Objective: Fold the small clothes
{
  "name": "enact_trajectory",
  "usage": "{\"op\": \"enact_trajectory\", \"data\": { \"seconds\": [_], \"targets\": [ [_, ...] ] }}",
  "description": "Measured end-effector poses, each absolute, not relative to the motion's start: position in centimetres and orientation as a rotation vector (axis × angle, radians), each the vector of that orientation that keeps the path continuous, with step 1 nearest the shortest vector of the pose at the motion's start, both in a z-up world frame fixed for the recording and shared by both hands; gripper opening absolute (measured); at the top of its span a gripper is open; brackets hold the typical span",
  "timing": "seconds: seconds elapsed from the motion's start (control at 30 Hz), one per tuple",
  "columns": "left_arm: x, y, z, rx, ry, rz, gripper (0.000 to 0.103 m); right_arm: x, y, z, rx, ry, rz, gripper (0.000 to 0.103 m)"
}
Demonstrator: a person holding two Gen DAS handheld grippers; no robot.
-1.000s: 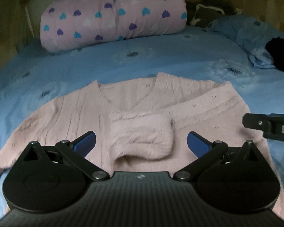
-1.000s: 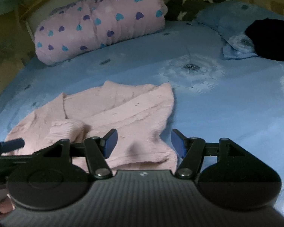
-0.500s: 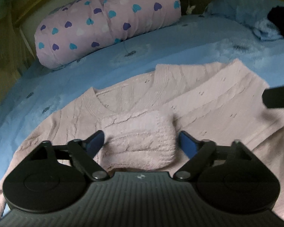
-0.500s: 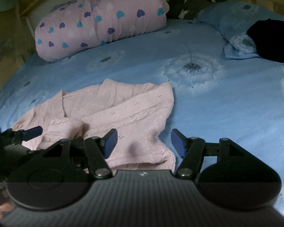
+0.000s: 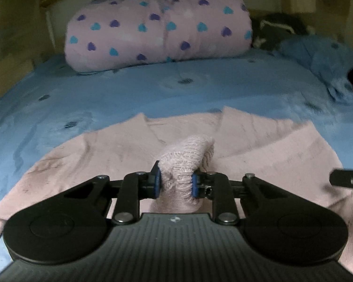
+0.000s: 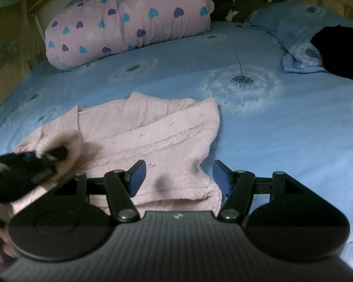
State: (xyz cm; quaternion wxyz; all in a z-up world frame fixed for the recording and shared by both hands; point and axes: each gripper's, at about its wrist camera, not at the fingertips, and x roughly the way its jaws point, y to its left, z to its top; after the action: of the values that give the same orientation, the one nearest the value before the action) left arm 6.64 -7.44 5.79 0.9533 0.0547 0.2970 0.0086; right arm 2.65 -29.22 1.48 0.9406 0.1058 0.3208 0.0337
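A pink knitted sweater lies flat on the blue bed, neck away from me. My left gripper is shut on the sweater's folded sleeve cuff, which bunches up between the blue pads. In the right wrist view the sweater lies left of centre. My right gripper is open and empty, its jaws straddling the sweater's near right corner. The left gripper shows blurred at the left edge there.
A pink rolled quilt with hearts lies at the head of the bed. A blue pillow with a black garment on it sits at the right. The blue dandelion sheet spreads to the right of the sweater.
My left gripper has closed on the sleeve cuff, which was lying flat between open jaws. The right gripper stayed open and barely moved.
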Motion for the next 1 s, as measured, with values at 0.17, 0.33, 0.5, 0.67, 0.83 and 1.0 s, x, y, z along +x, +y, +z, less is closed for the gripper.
{"op": "enact_trajectory", "data": {
  "seconds": [0.17, 0.33, 0.5, 0.67, 0.83, 1.0],
  "targets": [
    [6.6, -4.0, 6.1, 0.038, 0.612, 0.027, 0.029, 2.7, -29.0, 1.3, 0.205, 0.66, 0.068, 0.064],
    [6.3, -1.0, 4.7, 0.006, 0.653, 0.133, 0.04, 2.9, -28.7, 1.0, 0.185, 0.673, 0.069, 0.064],
    [5.7, 1.7, 4.6, -0.073, 0.669, 0.111, 0.05, 3.1, -28.3, 0.6, 0.161, 0.685, 0.07, 0.064],
    [5.2, 3.0, 5.5, -0.143, 0.648, 0.04, 0.073, 3.3, -27.9, 0.3, 0.135, 0.688, 0.056, 0.064],
    [5.4, 2.9, 5.4, -0.151, 0.63, -0.004, 0.077, 3.6, -28.5, 0.4, 0.153, 0.679, 0.024, 0.064],
    [6.7, 3.5, 3.5, -0.128, 0.662, 0.022, 0.077, 3.9, -29.3, 0.1, 0.179, 0.678, -0.013, 0.064]
  ]
}}
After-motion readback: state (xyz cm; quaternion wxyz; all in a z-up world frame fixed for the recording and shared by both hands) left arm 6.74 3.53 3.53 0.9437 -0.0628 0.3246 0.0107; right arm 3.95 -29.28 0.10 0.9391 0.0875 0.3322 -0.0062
